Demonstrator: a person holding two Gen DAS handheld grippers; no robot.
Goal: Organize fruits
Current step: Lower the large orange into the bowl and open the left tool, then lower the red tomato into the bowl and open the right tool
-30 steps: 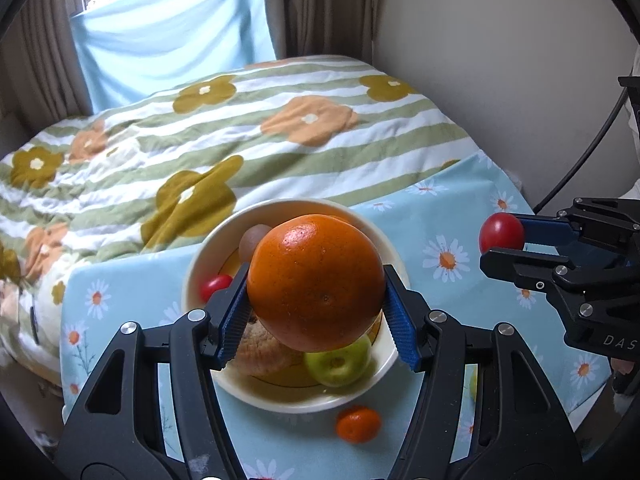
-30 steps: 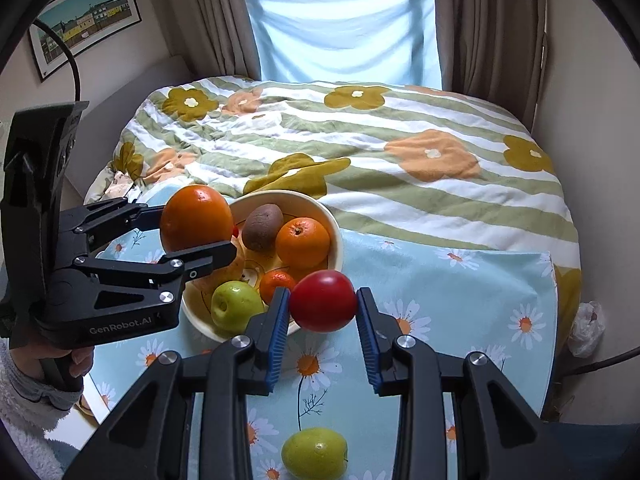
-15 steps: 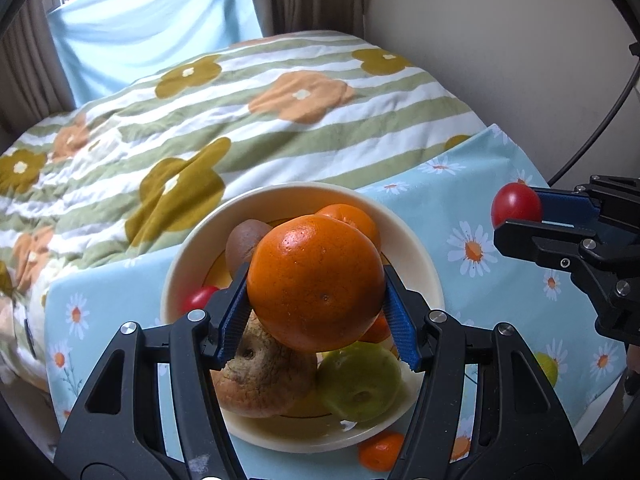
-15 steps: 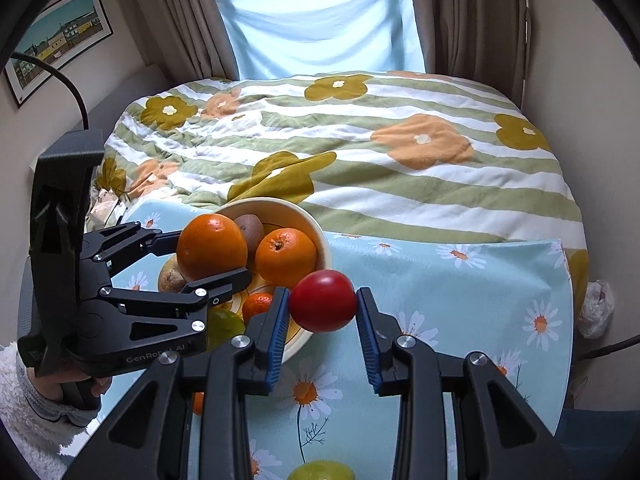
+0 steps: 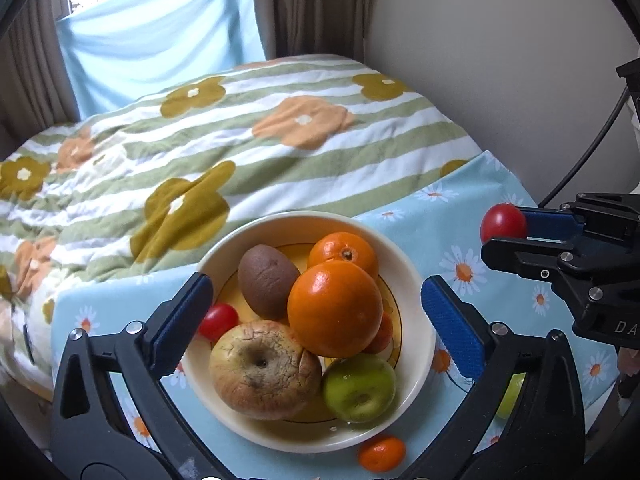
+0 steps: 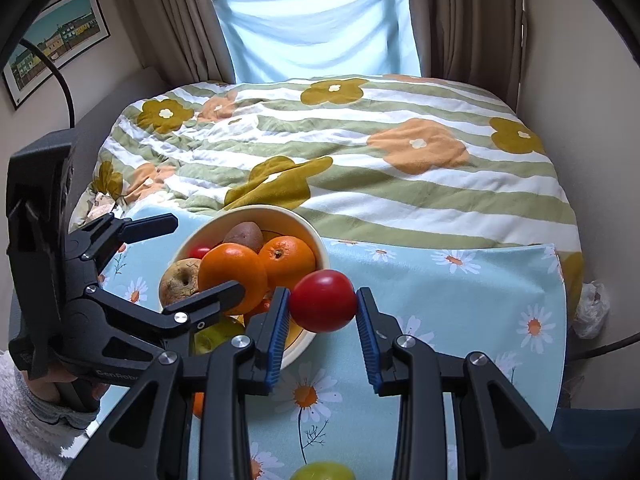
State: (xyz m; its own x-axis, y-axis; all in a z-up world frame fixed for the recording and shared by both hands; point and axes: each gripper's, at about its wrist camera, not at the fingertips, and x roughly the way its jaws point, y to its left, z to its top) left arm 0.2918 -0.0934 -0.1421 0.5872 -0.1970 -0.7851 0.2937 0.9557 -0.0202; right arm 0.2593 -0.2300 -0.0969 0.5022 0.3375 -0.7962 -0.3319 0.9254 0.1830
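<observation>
Over the bowl [image 5: 416,292], left gripper [image 5: 316,322] with jaws opening wide, pads clear of the big orange [image 5: 335,309], which sits on the heap at about 3 o'clock in the bowl. Around it: smaller orange [image 5: 344,252] at 1 o'clock, kiwi [image 5: 267,285] at 11, small tomato [image 5: 218,321] at 9, wrinkled apple [image 5: 264,368] at 7, green apple [image 5: 359,387] at 5. Just outside the rim at 5 o'clock, a tangerine [image 5: 381,453] on the daisy cloth [image 5: 452,224]. Off at 3 o'clock from the bowl, right gripper [image 6: 323,316] clamped tight on a red tomato [image 6: 323,301], held above the cloth. Beyond, a flowered blanket [image 6: 360,152].
</observation>
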